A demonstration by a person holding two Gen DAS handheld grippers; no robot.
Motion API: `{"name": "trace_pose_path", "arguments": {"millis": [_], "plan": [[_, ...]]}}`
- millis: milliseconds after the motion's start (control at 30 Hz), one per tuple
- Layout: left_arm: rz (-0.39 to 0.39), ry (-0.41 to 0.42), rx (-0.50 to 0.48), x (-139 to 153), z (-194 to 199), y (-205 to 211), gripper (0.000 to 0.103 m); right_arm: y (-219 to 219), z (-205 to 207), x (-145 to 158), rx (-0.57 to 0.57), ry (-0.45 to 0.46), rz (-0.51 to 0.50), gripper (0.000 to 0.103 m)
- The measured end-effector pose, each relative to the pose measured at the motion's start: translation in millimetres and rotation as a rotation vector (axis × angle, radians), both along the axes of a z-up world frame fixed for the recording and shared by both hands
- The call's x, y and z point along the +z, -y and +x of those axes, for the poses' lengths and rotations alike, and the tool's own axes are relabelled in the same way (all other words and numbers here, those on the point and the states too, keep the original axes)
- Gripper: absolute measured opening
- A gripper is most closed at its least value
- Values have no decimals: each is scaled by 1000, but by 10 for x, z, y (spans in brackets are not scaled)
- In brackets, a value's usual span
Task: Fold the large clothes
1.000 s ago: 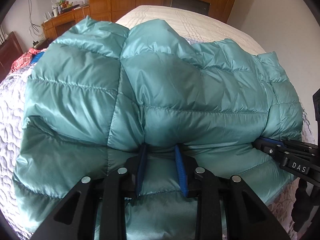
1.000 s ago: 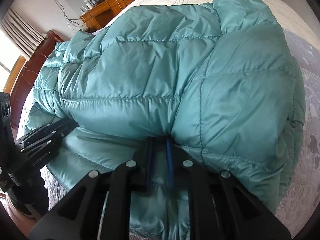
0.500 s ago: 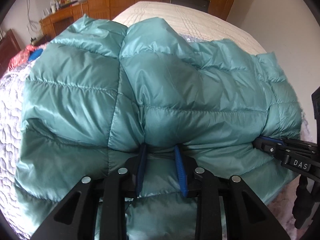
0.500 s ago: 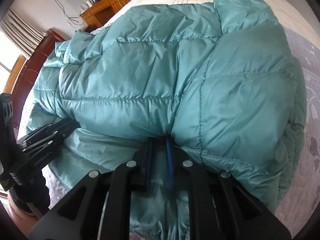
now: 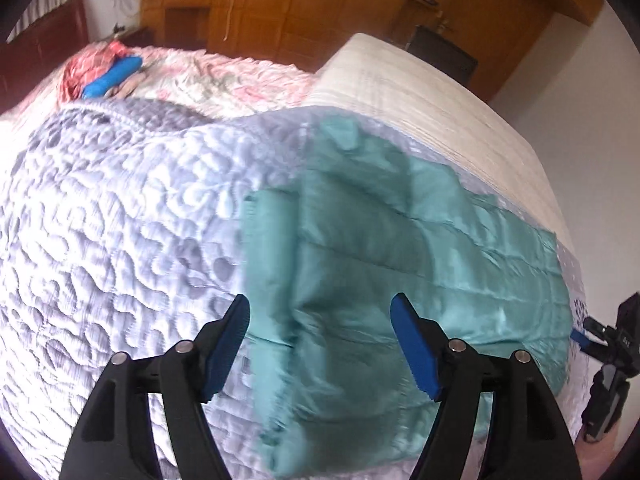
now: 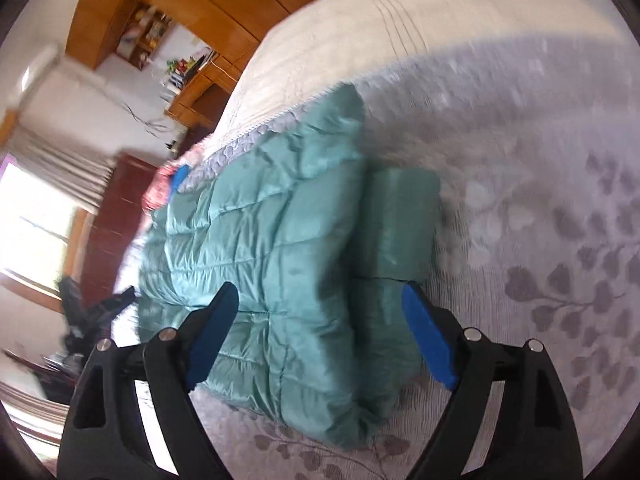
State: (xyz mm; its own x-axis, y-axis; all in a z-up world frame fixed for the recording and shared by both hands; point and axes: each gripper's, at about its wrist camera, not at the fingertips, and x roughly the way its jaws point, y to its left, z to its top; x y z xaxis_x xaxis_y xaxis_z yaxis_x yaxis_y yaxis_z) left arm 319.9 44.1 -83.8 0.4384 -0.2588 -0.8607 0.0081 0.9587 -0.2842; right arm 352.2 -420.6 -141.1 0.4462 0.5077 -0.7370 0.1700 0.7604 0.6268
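Springing apart just then, the left gripper [image 5: 320, 344] and right gripper [image 6: 320, 332] hung wide and empty over the folded teal jacket [image 5: 400, 248] on the quilt [image 5: 120, 220]. Puffy down could rebound, and the loose panel [image 6: 404, 220] at three o'clock looked likely to flop open

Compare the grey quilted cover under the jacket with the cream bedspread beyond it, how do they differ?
The grey quilted cover is pale lavender-grey with raised stitching and a printed leaf pattern; the cream bedspread is off-white, with only a few thin lines. The teal puffer jacket lies on the grey cover; none of it rests on the cream one. Both lie spread on the bed.
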Motion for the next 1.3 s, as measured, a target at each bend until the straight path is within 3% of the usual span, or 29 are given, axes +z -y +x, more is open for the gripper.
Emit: {"name": "trace_pose_path", "arguments": {"millis": [167, 267, 367, 500, 533, 600, 667, 700, 767, 867, 1100, 1300], "plan": [[-129, -58, -7, -253, 205, -250, 75, 167, 174, -319, -12, -48, 91, 90], [-157, -84, -16, -416, 307, -272, 81, 174, 266, -474, -11, -74, 104, 91], [-191, -98, -25, -548, 412, -301, 86, 200, 289, -592, -6, -93, 131, 91], [-295, -125, -50, -686, 542, -316, 88, 207, 270, -614, -3, -88, 142, 93], [-314, -131, -52, -722, 570, -307, 88, 209, 265, -600, -1, -83, 138, 91], [-362, -130, -60, -755, 582, -284, 79, 191, 272, -592, 20, -82, 163, 66], [-428, -128, -73, -746, 593, -268, 46, 195, 228, -583, 24, -76, 223, 44], [-444, -117, -75, -725, 638, -238, 40, 206, 204, -557, 29, -67, 233, 40], [-454, -91, -79, -628, 613, -223, 24, 212, 152, -489, 35, -48, 245, 28], [-451, -47, -85, -404, 549, -157, 16, 208, 68, -271, 52, 2, 258, 21], [-444, 86, -167, 379, 34, 29, 14, 189, -442, 532, 97, 135, 220, 19], [-424, 125, -222, 877, -701, 51, 14, 186, -1208, 1059, 107, 180, 172, 19]]}}
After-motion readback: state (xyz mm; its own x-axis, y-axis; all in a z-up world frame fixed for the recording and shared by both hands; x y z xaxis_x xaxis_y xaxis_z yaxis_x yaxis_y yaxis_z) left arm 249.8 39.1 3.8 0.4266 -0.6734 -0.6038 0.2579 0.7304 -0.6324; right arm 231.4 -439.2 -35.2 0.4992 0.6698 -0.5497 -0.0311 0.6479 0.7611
